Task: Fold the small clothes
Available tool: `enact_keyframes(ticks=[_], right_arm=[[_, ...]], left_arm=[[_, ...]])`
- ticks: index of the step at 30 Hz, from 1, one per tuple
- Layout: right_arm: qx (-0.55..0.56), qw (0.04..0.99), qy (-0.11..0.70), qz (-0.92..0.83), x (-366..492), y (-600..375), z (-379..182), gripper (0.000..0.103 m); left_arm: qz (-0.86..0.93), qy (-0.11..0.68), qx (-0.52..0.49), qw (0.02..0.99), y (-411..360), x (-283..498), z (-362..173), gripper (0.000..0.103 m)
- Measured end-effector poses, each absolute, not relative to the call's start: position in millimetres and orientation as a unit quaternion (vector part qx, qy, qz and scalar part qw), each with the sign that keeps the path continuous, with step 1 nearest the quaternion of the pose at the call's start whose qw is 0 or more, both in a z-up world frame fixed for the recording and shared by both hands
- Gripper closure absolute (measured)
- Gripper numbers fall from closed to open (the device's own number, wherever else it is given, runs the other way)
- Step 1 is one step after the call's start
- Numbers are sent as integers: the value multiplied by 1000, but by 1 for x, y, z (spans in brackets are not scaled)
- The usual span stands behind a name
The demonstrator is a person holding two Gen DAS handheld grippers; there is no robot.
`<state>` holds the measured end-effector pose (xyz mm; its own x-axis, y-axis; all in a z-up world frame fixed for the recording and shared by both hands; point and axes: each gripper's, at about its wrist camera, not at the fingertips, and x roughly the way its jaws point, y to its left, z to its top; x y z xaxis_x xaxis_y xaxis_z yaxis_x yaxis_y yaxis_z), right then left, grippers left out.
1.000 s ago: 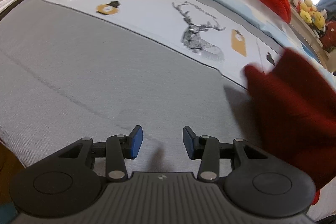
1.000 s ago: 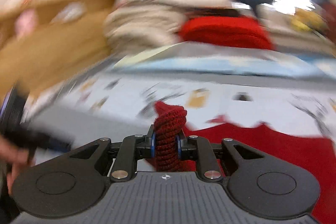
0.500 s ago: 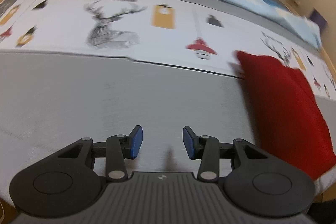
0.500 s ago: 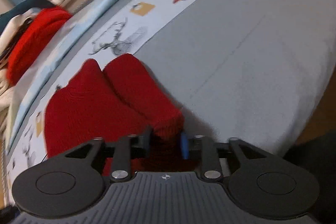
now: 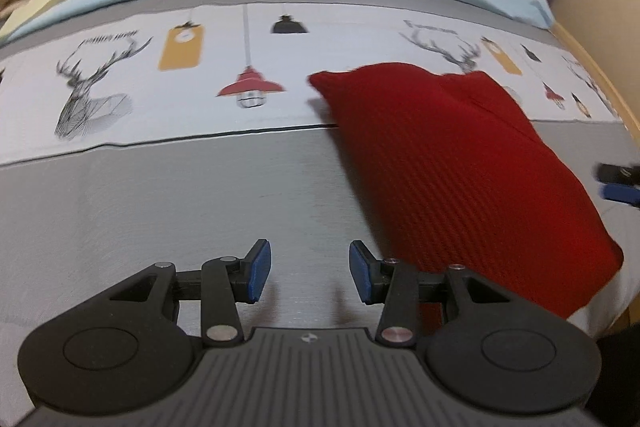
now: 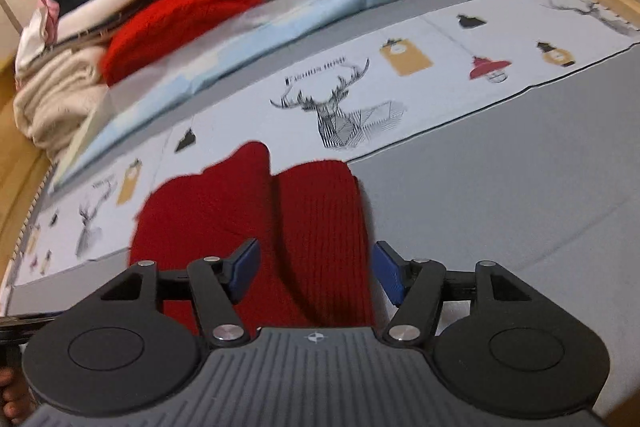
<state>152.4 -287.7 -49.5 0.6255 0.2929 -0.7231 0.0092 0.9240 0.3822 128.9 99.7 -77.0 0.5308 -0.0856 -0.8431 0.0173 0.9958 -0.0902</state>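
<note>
Garment: red knit garment lies on the bed, across the seam between the grey cover and the printed band with deer and lamps. Exact type not clear; in the right wrist view it shows two rounded lobes side by side, which could be sleeves or legs.

Progress: as far as you can judge, the piece is laid down and roughly flat, with no crisp fold edge visible. Treat the folding as barely begun; the actual folds and squaring up look to be ahead of you.

Right gripper: your fingers stand wide apart and grip nothing. The near end of the right lobe sits in the gap between them, low centre of the frame; whether the cloth touches either pad you cannot tell.

Left gripper: fingers wide apart, empty, over bare grey cover at bottom centre.

Garment relative to left fingers: in the left wrist view the red knit garment fills the right half of the frame, its near edge just beside your right-hand finger, not between the two.

Other gripper: blue-padded tip at the far right edge of the left view, just beside the garment.

Background: stacked knitwear upper left in the right view, well apart.
</note>
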Motion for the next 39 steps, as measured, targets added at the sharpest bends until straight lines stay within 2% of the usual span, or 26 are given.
enact_keyframes(ticks=[4, 8, 10, 11, 12, 14, 18, 21, 25, 29, 33, 39], right_arm=[[241, 847, 460, 115, 169, -277, -68, 39], [183, 842, 490, 133, 173, -257, -78, 40], [168, 835, 502, 150, 171, -251, -82, 57], [165, 835, 501, 160, 169, -249, -82, 78], [165, 834, 498, 173, 164, -249, -81, 83], [151, 847, 475, 188, 153, -247, -71, 85], [200, 861, 419, 207, 123, -267, -39, 86], [193, 870, 409, 196, 100, -282, -28, 86], [181, 863, 445, 154, 90, -297, -35, 86], [146, 848, 497, 107, 100, -290, -62, 85], [83, 844, 522, 87, 109, -266, -87, 78], [65, 833, 546, 56, 116, -251, -89, 69]], left_arm=[[-45, 467, -22, 883, 89, 127, -73, 55], [-60, 448, -45, 891, 88, 127, -68, 55], [-65, 436, -52, 896, 87, 127, -63, 55], [-68, 428, -53, 900, 85, 126, -61, 55], [-74, 419, -56, 903, 83, 125, -58, 55], [-88, 406, -61, 908, 76, 122, -53, 55], [-128, 384, -50, 913, 51, 118, -48, 55], [-159, 378, -13, 912, 27, 112, -49, 54], [-190, 386, 27, 902, 4, 110, -58, 52], [-179, 475, 87, 857, -8, 121, -98, 29], [-169, 513, 70, 839, -2, 127, -114, 29], [-182, 535, 61, 823, 6, 123, -118, 29]])
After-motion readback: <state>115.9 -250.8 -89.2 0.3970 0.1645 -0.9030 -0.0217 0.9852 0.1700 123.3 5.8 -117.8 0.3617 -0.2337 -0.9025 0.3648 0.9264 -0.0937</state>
